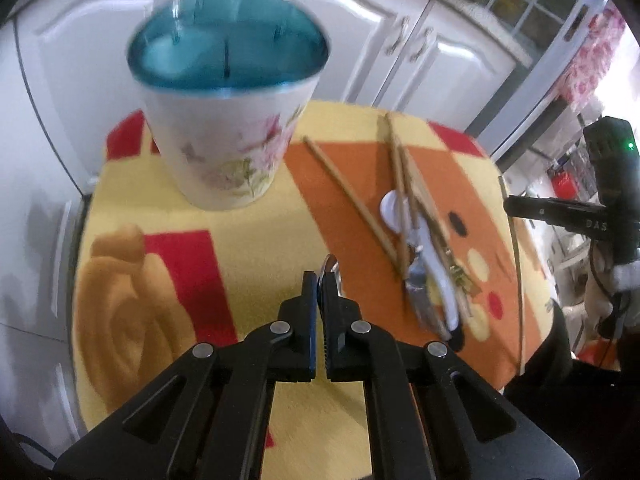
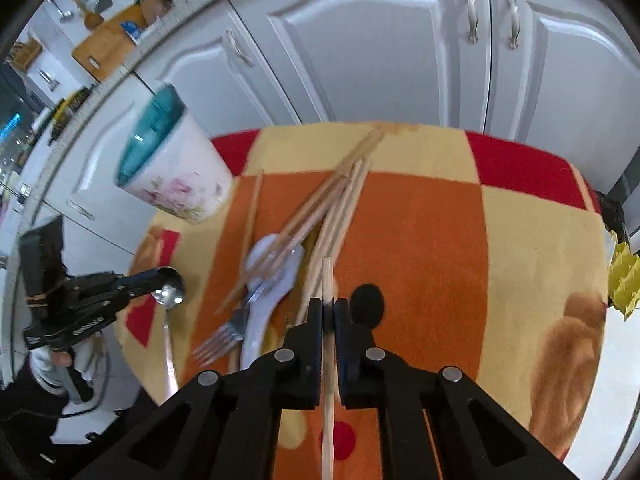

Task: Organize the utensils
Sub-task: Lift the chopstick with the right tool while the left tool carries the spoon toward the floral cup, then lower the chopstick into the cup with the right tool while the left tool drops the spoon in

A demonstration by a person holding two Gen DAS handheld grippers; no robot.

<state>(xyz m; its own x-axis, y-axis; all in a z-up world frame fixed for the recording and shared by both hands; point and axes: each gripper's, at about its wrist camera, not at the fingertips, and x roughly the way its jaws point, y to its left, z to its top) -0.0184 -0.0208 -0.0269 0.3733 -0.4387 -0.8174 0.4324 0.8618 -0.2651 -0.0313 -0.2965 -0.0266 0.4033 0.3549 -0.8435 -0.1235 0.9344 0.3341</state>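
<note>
The right gripper (image 2: 328,312) is nearest its camera, its jaws pinching a single chopstick (image 2: 327,360) that runs straight back along the jaws toward the lens. The left gripper (image 1: 319,280) sits just as close in its own view, jaws pressed onto a metal spoon (image 2: 170,290), gripped where bowl meets handle; the right wrist view shows the spoon's bowl at the jaw tips and its handle hanging down in front of the blanket's near edge.

Everything rests on a blanket (image 2: 540,220) patterned in yellow, orange and red. Just past the right gripper, on the orange patch, lies a heap: a fork (image 2: 224,336), a white spoon (image 2: 268,280) and a bundle of chopsticks (image 2: 340,204) fanning toward the blanket's far edge. One more chopstick (image 1: 348,196) lies alone between the heap and the cup.

The cup (image 1: 224,128), white with pink flowers and a teal inside, stands upright at the blanket's far left corner. Beyond the blanket are white cabinet doors (image 2: 360,48).
</note>
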